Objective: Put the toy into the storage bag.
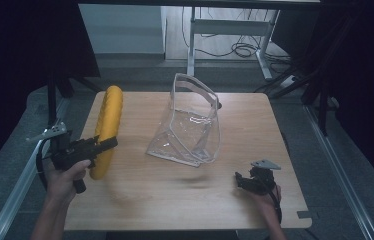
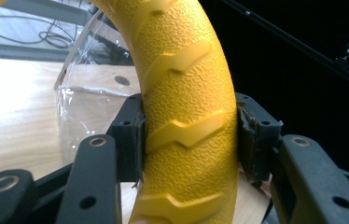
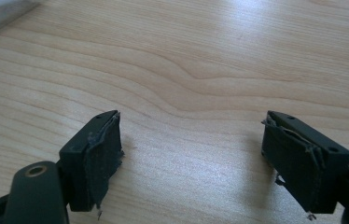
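A yellow ring with a raised tread pattern (image 1: 106,131) stands on edge over the left side of the wooden table (image 1: 175,195). My left gripper (image 1: 106,145) is shut on its lower part. In the left gripper view both pads press the sides of the yellow ring (image 2: 189,116). A clear plastic bag (image 1: 190,122) with a white rim stands open at the middle of the table, to the right of the ring. My right gripper (image 1: 239,180) rests low near the table's front right. Its jaws stand wide apart over bare wood in the right gripper view (image 3: 189,158), nothing between them.
The table ends close to the left gripper on the left and close to the right gripper at the front. A metal rail (image 1: 20,185) runs along the floor at the left. Desk legs and cables (image 1: 240,47) stand beyond the far edge.
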`<action>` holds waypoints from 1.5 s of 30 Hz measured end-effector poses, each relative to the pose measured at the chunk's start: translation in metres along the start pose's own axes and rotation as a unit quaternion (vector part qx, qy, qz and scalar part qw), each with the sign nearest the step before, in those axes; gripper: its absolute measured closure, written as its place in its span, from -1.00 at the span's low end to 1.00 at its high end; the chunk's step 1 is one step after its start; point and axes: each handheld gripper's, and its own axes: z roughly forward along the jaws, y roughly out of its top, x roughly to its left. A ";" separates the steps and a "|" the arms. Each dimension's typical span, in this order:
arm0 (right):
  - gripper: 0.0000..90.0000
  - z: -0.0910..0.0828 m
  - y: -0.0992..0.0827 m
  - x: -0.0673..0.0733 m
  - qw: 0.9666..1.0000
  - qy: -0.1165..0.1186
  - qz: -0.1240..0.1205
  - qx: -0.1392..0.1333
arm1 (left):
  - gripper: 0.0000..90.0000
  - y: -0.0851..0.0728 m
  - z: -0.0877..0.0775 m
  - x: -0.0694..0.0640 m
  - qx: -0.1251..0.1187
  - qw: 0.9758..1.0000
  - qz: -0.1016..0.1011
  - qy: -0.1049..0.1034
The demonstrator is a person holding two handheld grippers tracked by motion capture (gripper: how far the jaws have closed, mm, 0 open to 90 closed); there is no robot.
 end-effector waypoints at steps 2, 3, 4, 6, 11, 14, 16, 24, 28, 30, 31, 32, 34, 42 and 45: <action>-0.55 0.000 0.000 0.000 1.000 0.000 0.000 -0.001 | 0.14 0.000 0.005 -0.004 -0.006 1.000 0.002 -0.002; -0.55 0.000 0.000 0.000 1.000 0.000 -0.001 0.000 | 0.14 0.000 0.007 -0.005 -0.008 1.000 0.001 -0.004; -0.55 0.000 0.000 0.000 1.000 0.000 -0.001 0.000 | 0.14 0.000 0.007 -0.005 -0.008 1.000 0.001 -0.004; -0.55 0.000 0.000 0.000 1.000 0.000 0.000 0.001 | 0.14 0.000 0.012 -0.008 -0.012 1.000 0.003 -0.005; -0.55 0.000 0.000 0.000 1.000 0.000 0.000 0.000 | 0.14 0.002 0.021 -0.016 -0.030 1.000 0.011 -0.001; -0.55 0.000 0.000 0.000 1.000 0.000 0.000 0.000 | 0.14 0.004 0.025 -0.020 -0.037 0.999 0.017 -0.001; -0.55 0.000 0.000 0.000 1.000 0.000 -0.001 0.000 | 0.13 0.005 0.029 -0.024 -0.044 0.999 0.019 -0.004; -0.55 0.000 0.000 0.000 1.000 0.000 0.002 0.002 | 0.13 0.006 0.045 -0.036 -0.068 0.997 0.024 -0.012; -0.55 0.000 0.000 0.000 1.000 0.000 0.002 0.002 | 0.13 0.007 0.049 -0.040 -0.071 0.997 0.029 -0.011; -0.55 0.000 0.000 0.000 1.000 0.000 0.002 0.002 | 0.14 0.008 0.051 -0.043 -0.076 0.997 0.032 -0.010; -0.55 -0.001 0.000 0.000 1.000 0.001 0.003 0.003 | 0.14 0.008 0.052 -0.044 -0.079 0.996 0.034 -0.011; -0.55 0.000 0.000 0.000 1.000 0.000 0.003 0.002 | 0.13 0.009 0.053 -0.047 -0.086 0.996 0.038 -0.009; -0.55 -0.001 0.000 0.000 1.000 0.000 0.003 0.003 | 0.13 0.010 0.054 -0.049 -0.091 0.995 0.040 -0.008; -0.55 0.000 0.000 0.000 1.000 0.000 0.003 0.002 | 0.13 0.012 0.065 -0.060 -0.112 0.992 0.051 -0.006; -0.54 0.000 0.000 0.000 1.000 0.000 0.002 0.002 | 0.13 0.014 0.069 -0.063 -0.115 0.992 0.052 -0.008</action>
